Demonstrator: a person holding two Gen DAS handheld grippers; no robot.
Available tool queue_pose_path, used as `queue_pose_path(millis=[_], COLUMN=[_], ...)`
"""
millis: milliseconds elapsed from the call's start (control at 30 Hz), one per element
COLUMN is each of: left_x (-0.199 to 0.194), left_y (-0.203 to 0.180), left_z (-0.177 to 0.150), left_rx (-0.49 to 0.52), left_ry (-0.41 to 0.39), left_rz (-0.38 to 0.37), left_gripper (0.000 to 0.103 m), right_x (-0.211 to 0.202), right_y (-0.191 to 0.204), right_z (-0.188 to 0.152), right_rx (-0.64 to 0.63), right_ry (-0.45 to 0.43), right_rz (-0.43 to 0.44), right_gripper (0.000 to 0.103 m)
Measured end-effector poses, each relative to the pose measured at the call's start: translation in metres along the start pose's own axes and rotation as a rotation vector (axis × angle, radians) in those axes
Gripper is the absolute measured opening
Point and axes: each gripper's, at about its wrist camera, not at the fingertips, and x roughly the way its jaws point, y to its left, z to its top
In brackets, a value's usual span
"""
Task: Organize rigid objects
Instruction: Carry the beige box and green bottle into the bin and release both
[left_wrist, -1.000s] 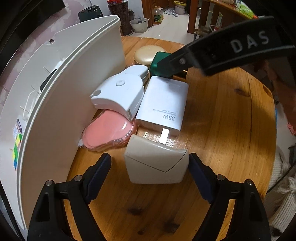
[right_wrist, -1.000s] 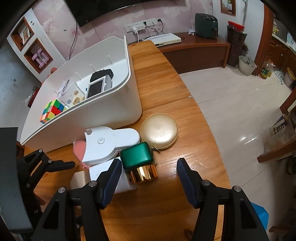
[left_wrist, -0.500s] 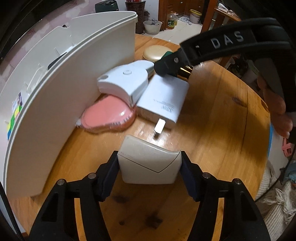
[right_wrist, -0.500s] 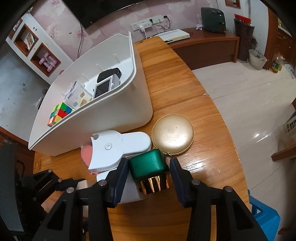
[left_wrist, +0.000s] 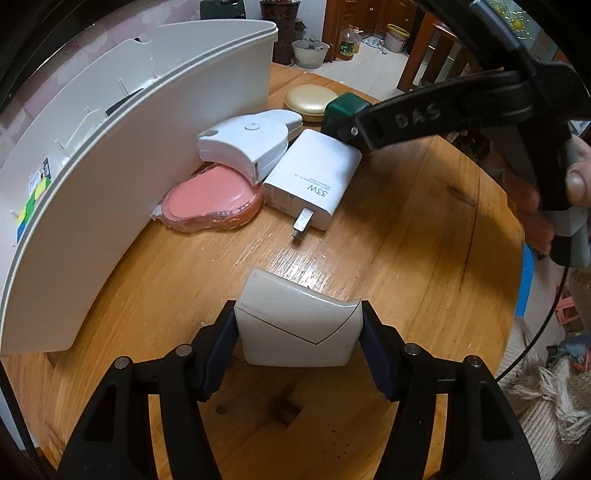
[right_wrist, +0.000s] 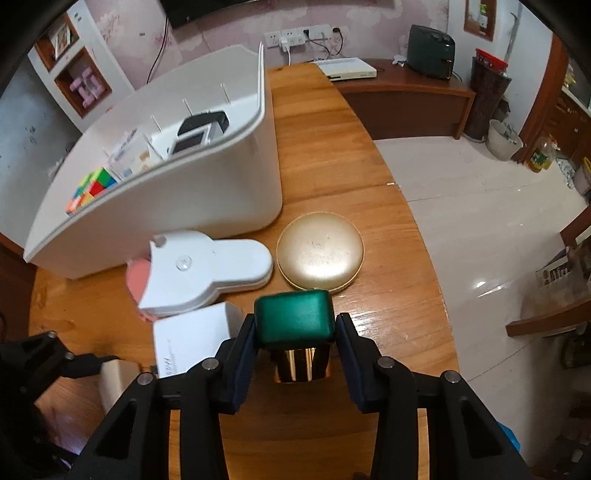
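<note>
Left gripper (left_wrist: 298, 341) clamped on cream case (left_wrist: 297, 325), lower centre; right gripper (right_wrist: 295, 347) shut round green-capped bottle (right_wrist: 295, 323). Best lifted straight, clear of charger (left_wrist: 314, 182), toward white bin (left_wrist: 122, 177), upper left.

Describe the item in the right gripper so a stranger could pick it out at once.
Start at the big white plastic bin on the round wooden table. In front of it, beside the round gold compact, the right gripper clamps a bottle with a square green cap over a shiny gold body, the only green item.
</note>
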Motion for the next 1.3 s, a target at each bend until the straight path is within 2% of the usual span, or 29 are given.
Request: queue_pose_path(millis=[200,400,500,667,767,933,1033,1133,1300], left_x=[-0.018,-0.052,-0.085,-0.146,-0.177,-0.197,-0.200,-0.182,-0.136], left_y=[0.003,0.011,0.024,0.063,0.086,0.118,0.134,0.156,0.186], left_z=[-0.005,0.000,0.010,0.041,0.056,0.090,0.105,0.123,0.139], left_rx=[-0.045,-0.134,-0.194,-0.309,-0.365,-0.439,-0.479,-0.525,-0.615], left_ry=[-0.040,-0.057,-0.077,-0.119,-0.158,-0.205,-0.222,-0.237,-0.200], left_rz=[0.014,0.059,0.133,0.237,0.294,0.351,0.363,0.358,0.286], left_gripper=[0.066,0.066,0.066,0.066,0.066,0.066,0.066,0.066,0.066], right_x=[-0.007,-0.047,-0.072,-0.133,-0.167,-0.208,-0.210,-0.191,-0.124], right_y=[0.003,0.012,0.022,0.042,0.051,0.062,0.067,0.073,0.076], right_z=[-0.005,-0.006,0.002,0.031,0.053,0.096,0.121,0.141,0.155], right_rx=[0.001,-0.016,-0.033,-0.068,-0.088,-0.108,-0.105,-0.108,-0.108], right_ry=[-0.016,-0.052,-0.087,-0.189,-0.256,-0.340,-0.346,-0.322,-0.206], right_rz=[-0.018,-0.013,0.011,0.068,0.073,0.055,0.038,0.017,-0.009], right_gripper=[0.041,0.041,0.041,0.041,0.041,0.041,0.041,0.041,0.041])
